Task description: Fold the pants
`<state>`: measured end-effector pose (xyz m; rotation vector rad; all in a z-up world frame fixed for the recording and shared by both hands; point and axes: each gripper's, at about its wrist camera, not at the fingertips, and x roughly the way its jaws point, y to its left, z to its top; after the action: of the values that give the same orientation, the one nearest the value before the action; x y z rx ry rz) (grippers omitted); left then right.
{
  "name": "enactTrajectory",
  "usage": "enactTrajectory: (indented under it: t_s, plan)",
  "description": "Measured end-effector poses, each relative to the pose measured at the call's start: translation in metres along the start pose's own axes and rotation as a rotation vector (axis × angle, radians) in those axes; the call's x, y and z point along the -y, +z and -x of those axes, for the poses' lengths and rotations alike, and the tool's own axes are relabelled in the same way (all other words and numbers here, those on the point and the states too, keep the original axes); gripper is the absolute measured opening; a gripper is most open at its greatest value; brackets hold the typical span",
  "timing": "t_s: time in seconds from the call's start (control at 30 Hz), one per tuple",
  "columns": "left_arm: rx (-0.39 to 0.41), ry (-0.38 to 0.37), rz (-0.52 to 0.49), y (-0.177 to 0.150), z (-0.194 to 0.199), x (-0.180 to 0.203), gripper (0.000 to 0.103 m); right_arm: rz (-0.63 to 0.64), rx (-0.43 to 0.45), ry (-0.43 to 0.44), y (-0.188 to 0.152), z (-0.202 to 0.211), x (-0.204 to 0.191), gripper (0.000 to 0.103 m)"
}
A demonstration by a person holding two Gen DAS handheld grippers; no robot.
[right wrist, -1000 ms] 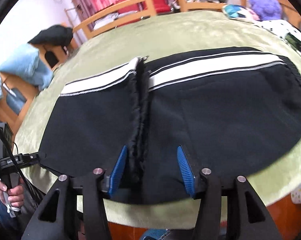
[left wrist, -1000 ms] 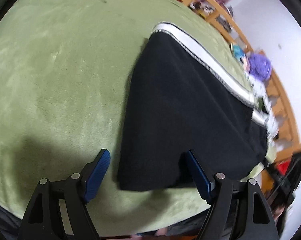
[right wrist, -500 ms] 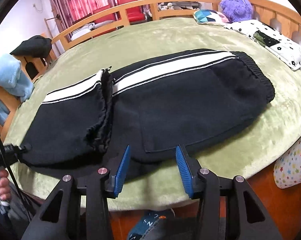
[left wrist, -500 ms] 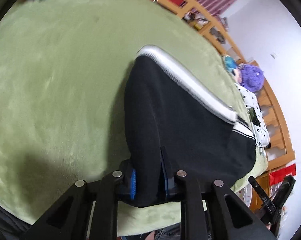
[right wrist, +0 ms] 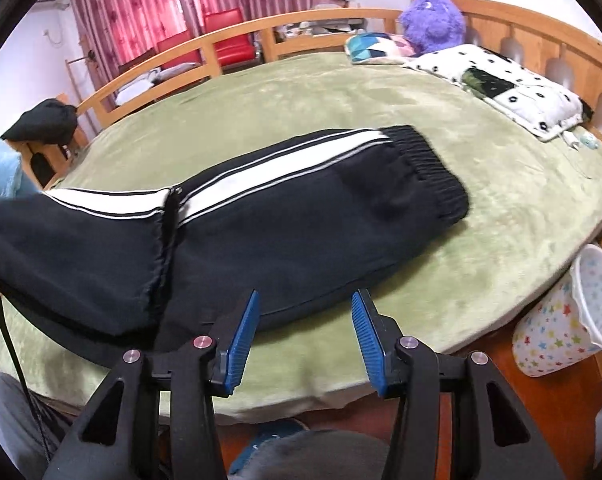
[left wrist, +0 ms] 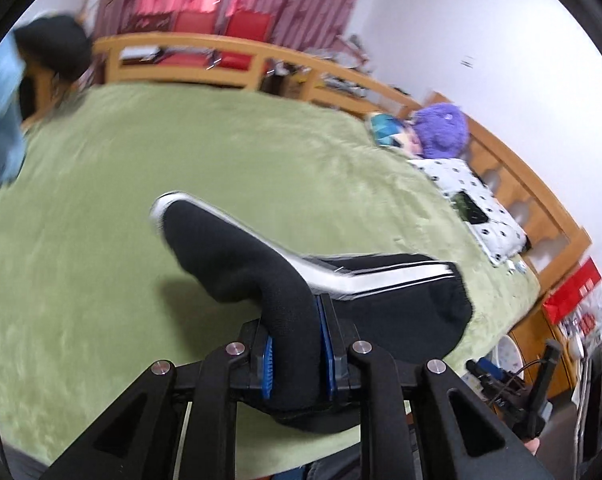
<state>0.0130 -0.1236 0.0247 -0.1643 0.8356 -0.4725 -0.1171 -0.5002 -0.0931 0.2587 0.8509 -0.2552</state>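
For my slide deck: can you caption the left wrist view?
Left gripper clamps the leg end of black track pants, lifting it off the green blanket.

Bright, soft shadows, motion blur, fisheye edges

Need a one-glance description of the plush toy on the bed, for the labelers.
Start at the green bed cover and go to the wooden headboard. The plush toy sits against it, behind the patchwork cushion and spotted pillow: the only fuzzy purple thing there.
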Motion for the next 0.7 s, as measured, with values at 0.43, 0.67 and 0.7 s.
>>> enactTrajectory:
  t_s: [0.43, 0.67, 0.7]
  plan:
    - [-0.054, -0.227, -0.346, 0.044, -0.092, 0.247, 0.018, -0.139, -0.007, -0.121, -0.005, 0.027, 0.103, 0.048]
    - [-0.208, -0.427, -0.386, 0.021, -0.18, 0.329, 0.024, -0.202, -0.066, -0.181, -0.028, 0.027, 0.148, 0.048]
    - [-0.214, -0.438, -0.365, 0.02, -0.182, 0.324, 0.032, -0.209, -0.07, -0.18, -0.028, 0.023, 0.152, 0.048]
